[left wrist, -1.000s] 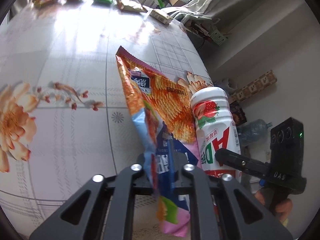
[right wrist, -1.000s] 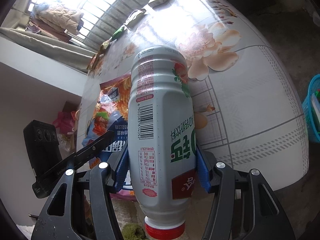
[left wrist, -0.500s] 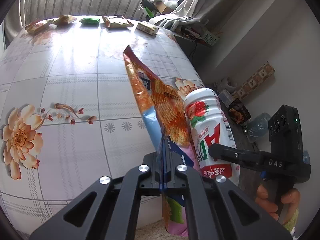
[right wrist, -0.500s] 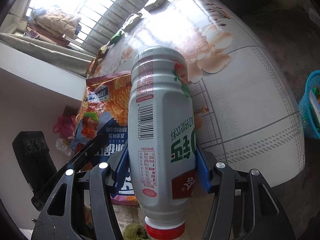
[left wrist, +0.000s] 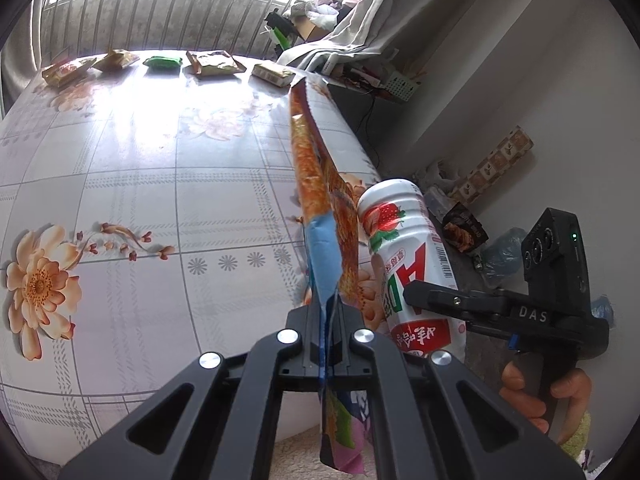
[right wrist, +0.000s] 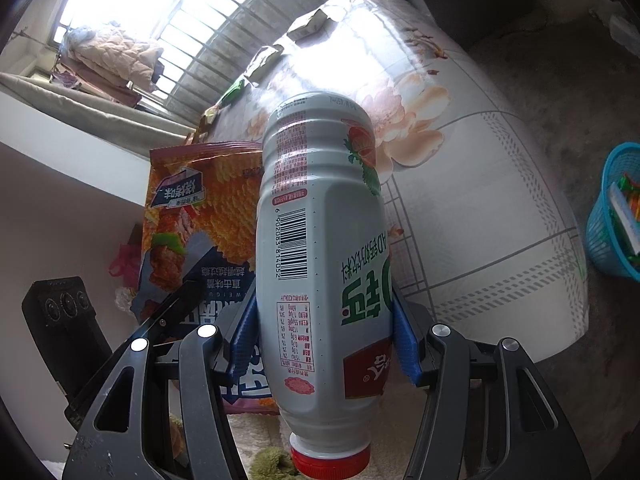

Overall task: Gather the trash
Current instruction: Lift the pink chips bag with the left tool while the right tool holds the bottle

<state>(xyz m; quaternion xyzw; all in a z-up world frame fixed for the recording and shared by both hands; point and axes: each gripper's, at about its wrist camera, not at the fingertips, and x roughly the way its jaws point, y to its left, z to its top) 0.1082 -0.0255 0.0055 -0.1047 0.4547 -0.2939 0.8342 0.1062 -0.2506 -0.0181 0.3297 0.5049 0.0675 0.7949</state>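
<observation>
At 6 o'clock in the left wrist view, left gripper (left wrist: 327, 332) is clamped shut on the snack bag (left wrist: 320, 200), pinching its lower part; bag stands edge-on, top pointing to 12, bottom tail hanging below the fingers. Bag is lifted off the surface (left wrist: 160, 184), which fills 9 to 12 o'clock with a floral checked cloth. Right beside the bag at 3 o'clock: white drink bottle (left wrist: 404, 256), touching or nearly touching the bag, can't tell which. Right gripper (left wrist: 424, 300) reaches in from 4 o'clock, a person's hand (left wrist: 544, 400) on its handle.

Right wrist view: right gripper (right wrist: 324, 332) grips the drink bottle (right wrist: 320, 248) by its lower body, blue pads (right wrist: 404, 344) pressed on both sides, red cap toward 6, base toward 12. Snack bag (right wrist: 192, 216) sits at 9 o'clock behind the bottle, partly hidden by it. Left gripper (right wrist: 172, 312) shows at 8 o'clock on the bag.

Around: five flat packets (left wrist: 212, 64) in a row along the surface's far edge at 12 o'clock. Blue basket (right wrist: 612, 216) on the floor at 3 o'clock in the right view, holding some items. Clutter on the floor (left wrist: 464, 228) past the surface at 3 o'clock in the left view.
</observation>
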